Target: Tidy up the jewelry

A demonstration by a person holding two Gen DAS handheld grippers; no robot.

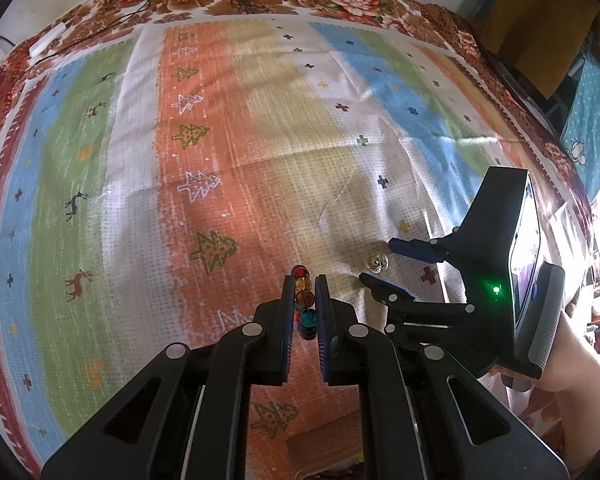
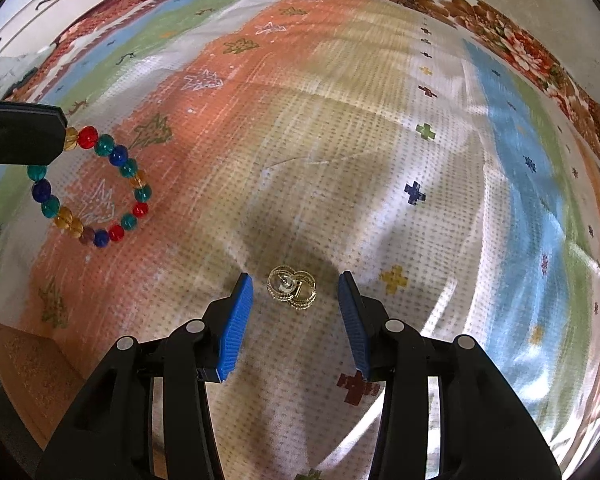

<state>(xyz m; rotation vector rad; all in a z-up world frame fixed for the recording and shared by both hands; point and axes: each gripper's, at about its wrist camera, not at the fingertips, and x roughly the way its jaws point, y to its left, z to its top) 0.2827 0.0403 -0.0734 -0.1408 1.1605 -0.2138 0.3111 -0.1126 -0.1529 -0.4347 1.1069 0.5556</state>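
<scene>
Left gripper (image 1: 303, 280) closed on a beaded bracelet (image 2: 96, 184), jaws pinching a few beads at one side of the loop; remainder of the loop hanging free at the left of the right wrist view, whether clear of the cloth or resting on it not to be told. Beads red, teal, blue and amber, strung in a ring.

Right gripper (image 2: 296, 286) spread wide, blue pads (image 2: 236, 320) to either side of a small gold earring (image 2: 292, 289), neither pad touching it. Earring lying on the patterned tablecloth (image 1: 204, 168) on a pale stripe, near the right gripper's tips; in the left wrist view, seen as a small gold piece (image 1: 376, 262) between the right gripper's two fingers, just right of the held bracelet.

Step in hand, as judged: bracelet already picked up, earring about to be grasped. Next move likely to call for lowering the pads to cloth level and closing squarely across the earring; a thin, small item, apt to slip or tip under uneven pressure.

No jewelry box or tray identifiable in either view. No brand, label or legible writing; only printed trees, deer and crosses on the cloth, and a green indicator light (image 1: 496, 290) on the right gripper's body.
</scene>
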